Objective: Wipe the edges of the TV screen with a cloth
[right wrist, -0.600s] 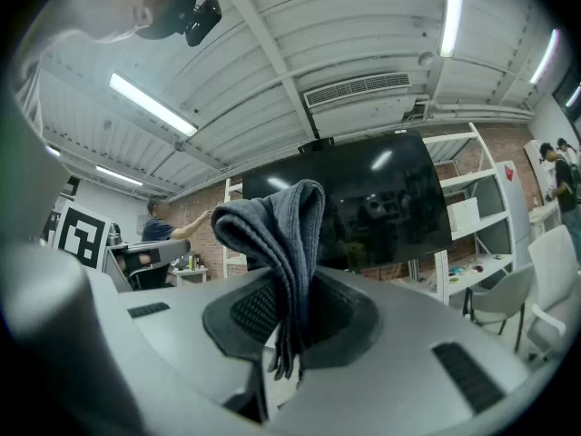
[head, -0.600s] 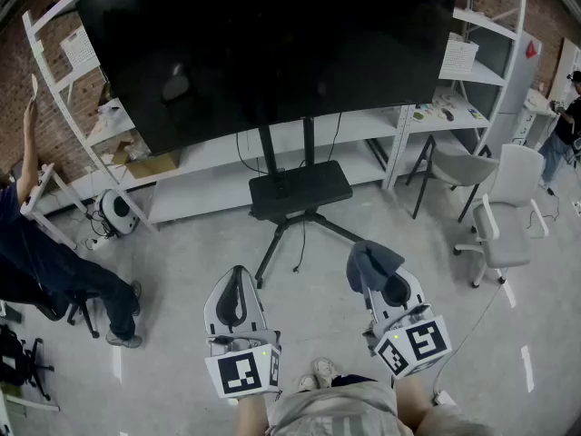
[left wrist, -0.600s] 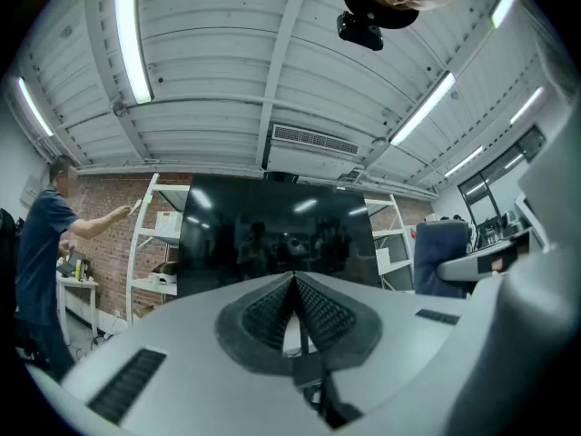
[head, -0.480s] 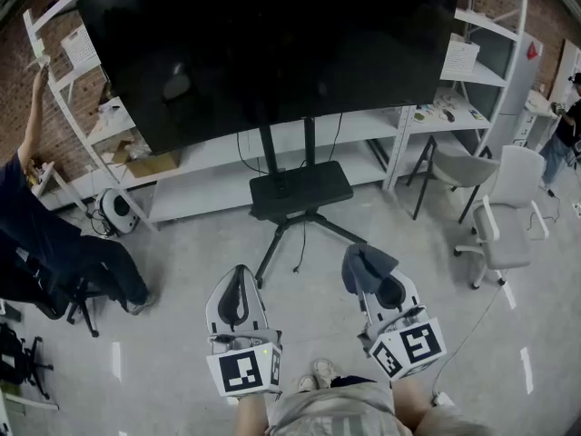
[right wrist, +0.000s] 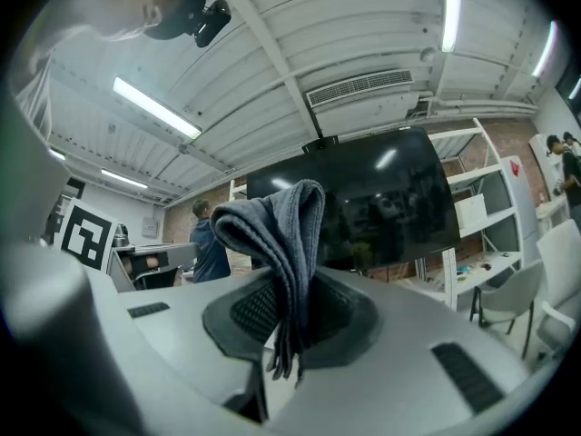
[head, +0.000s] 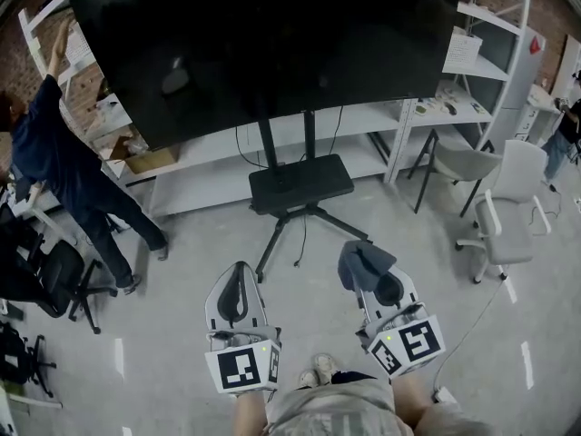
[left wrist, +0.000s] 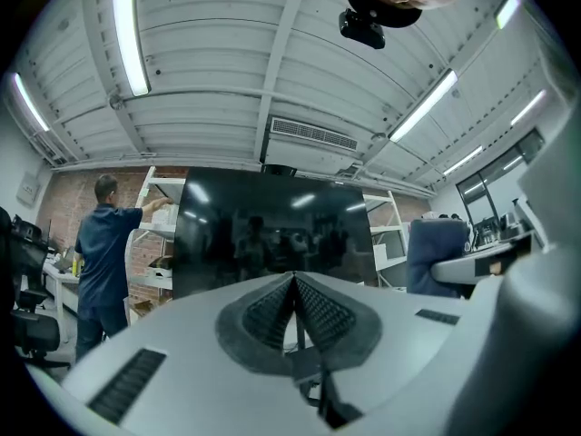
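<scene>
Grey cloth sits pinched between the jaws of the right gripper, while the left gripper is closed on nothing, both low, well apart from the black TV screen.

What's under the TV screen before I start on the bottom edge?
Under the TV screen: its black stand post, a black tray, splayed legs on the floor, and dangling cables. Low white shelving runs behind; the screen covers its upper part.

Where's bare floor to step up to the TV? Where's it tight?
Bare floor between the TV stand and the white chair, and between stand and person. Tight: black chair far left, grey chair by the shelves.
</scene>
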The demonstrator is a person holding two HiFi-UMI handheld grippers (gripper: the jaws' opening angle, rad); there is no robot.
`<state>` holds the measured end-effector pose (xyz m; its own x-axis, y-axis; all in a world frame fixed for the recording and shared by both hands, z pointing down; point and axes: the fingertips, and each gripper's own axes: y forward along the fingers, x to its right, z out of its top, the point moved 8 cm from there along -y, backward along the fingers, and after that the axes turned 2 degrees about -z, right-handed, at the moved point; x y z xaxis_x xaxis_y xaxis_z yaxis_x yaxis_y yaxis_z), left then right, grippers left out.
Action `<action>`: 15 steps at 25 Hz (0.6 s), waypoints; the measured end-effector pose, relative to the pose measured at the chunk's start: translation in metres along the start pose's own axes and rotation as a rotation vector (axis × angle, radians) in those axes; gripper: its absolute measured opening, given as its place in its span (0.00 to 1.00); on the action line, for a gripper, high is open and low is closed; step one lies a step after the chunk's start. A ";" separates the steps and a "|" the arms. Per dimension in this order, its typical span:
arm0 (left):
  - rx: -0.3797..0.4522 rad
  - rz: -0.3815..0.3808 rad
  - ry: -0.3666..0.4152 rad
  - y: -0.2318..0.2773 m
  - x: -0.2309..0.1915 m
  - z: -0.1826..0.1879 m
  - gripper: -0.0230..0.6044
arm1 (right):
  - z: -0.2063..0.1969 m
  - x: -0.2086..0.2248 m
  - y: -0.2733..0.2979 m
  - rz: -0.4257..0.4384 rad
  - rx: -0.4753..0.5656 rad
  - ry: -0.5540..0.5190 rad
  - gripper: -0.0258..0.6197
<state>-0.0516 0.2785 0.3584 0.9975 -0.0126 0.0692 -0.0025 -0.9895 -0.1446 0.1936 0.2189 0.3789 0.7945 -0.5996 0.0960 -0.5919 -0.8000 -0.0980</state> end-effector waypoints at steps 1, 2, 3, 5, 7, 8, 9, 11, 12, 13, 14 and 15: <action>-0.001 -0.002 0.000 0.002 0.000 0.000 0.06 | -0.001 0.003 0.000 -0.007 0.002 0.001 0.11; -0.002 -0.005 0.001 0.005 0.000 -0.001 0.06 | -0.001 0.006 0.001 -0.014 0.004 -0.003 0.11; -0.004 -0.008 0.002 0.008 0.001 -0.002 0.06 | -0.002 0.009 0.001 -0.020 0.004 -0.009 0.11; -0.008 -0.017 0.008 0.019 0.005 -0.005 0.06 | -0.003 0.020 0.002 -0.035 0.002 -0.014 0.11; -0.015 -0.027 0.017 0.034 0.010 -0.009 0.06 | -0.005 0.034 0.004 -0.053 -0.002 -0.009 0.11; -0.018 -0.032 0.019 0.042 0.013 -0.011 0.06 | -0.006 0.042 0.004 -0.063 -0.003 -0.007 0.11; -0.020 -0.036 0.020 0.050 0.016 -0.013 0.06 | -0.007 0.051 0.005 -0.075 -0.005 -0.008 0.11; -0.019 -0.044 0.024 0.066 0.025 -0.018 0.06 | -0.009 0.071 0.005 -0.102 -0.006 -0.009 0.11; -0.018 -0.046 0.030 0.073 0.030 -0.022 0.06 | -0.011 0.080 0.005 -0.114 -0.005 -0.009 0.11; -0.020 -0.047 0.038 0.080 0.035 -0.026 0.06 | -0.013 0.089 0.005 -0.124 -0.003 -0.008 0.11; -0.025 -0.047 0.046 0.085 0.039 -0.030 0.06 | -0.016 0.097 0.005 -0.132 -0.003 -0.006 0.11; -0.033 -0.047 0.052 0.090 0.044 -0.035 0.06 | -0.019 0.103 0.006 -0.136 -0.005 -0.002 0.11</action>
<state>-0.0108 0.1843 0.3830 0.9916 0.0268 0.1267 0.0407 -0.9933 -0.1077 0.2695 0.1517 0.4075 0.8676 -0.4859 0.1056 -0.4797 -0.8738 -0.0793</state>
